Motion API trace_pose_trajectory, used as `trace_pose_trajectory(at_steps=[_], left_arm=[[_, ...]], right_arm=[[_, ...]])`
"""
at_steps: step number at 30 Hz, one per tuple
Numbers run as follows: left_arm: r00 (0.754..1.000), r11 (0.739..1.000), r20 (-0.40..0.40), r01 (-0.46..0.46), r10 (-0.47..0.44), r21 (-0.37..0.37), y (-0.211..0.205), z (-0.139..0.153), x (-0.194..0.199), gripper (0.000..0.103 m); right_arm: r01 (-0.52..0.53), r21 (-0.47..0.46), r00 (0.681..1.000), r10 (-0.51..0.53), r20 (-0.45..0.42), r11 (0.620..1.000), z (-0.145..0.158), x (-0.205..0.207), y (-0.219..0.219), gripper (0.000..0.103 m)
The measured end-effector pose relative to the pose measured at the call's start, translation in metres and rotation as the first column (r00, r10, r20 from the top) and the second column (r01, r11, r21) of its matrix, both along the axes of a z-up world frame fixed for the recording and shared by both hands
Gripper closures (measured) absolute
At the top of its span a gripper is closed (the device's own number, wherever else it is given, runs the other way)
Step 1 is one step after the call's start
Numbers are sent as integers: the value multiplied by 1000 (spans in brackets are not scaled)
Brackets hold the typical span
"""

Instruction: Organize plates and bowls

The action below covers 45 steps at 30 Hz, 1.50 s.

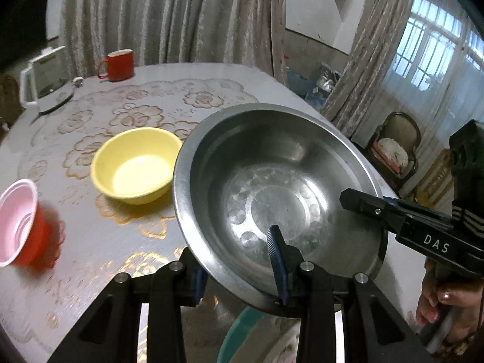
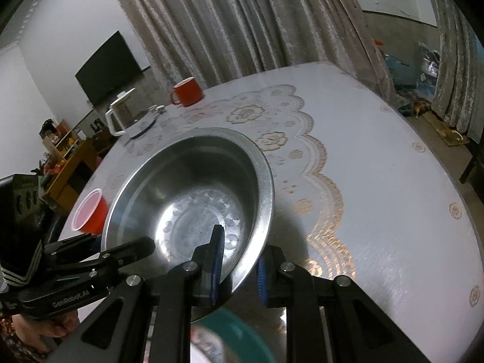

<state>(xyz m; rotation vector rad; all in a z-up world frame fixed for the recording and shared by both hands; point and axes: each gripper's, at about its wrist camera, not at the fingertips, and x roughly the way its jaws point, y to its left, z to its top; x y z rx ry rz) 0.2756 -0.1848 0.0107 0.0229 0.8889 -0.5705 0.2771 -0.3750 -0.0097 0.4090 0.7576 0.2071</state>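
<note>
together left gripper [image 1: 239, 275] and right gripper [image 2: 239, 269] clamp steel bowl's [image 1: 272, 181] rim, nearly closed

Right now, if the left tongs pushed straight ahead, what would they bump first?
Nothing new, probably: the left tongs already clamp the steel bowl by its rim. Beyond it lies bare table, though depth is unclear.

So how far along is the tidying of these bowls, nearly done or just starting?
It looks early. Nothing appears stacked yet. In hand: the left gripper and right gripper both clamp the rim of the steel bowl, holding it tilted above the table. Still left: the yellow bowl sits alone on the table, and a teal dish lies just below the steel bowl.
</note>
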Motion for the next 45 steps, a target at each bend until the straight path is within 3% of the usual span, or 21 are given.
trace_pose_trajectory(at_steps=[11, 23, 33, 45], left_arm=[[996, 997, 65, -55, 58, -49, 53, 20, -46, 67], [987, 989, 94, -118, 127, -91, 112, 21, -94, 67], [975, 974, 77, -200, 209, -108, 163, 7, -131, 67], [957, 954, 29, -287, 290, -85, 208, -16, -147, 67]], right_arm=[[-45, -14, 997, 46, 63, 999, 24, -34, 41, 85], [-109, -13, 990, 110, 89, 994, 35, -70, 88, 85], [-189, 2, 979, 188, 75, 982, 26, -91, 140, 85], [-268, 16, 963, 268, 11, 963, 8, -93, 188, 84]])
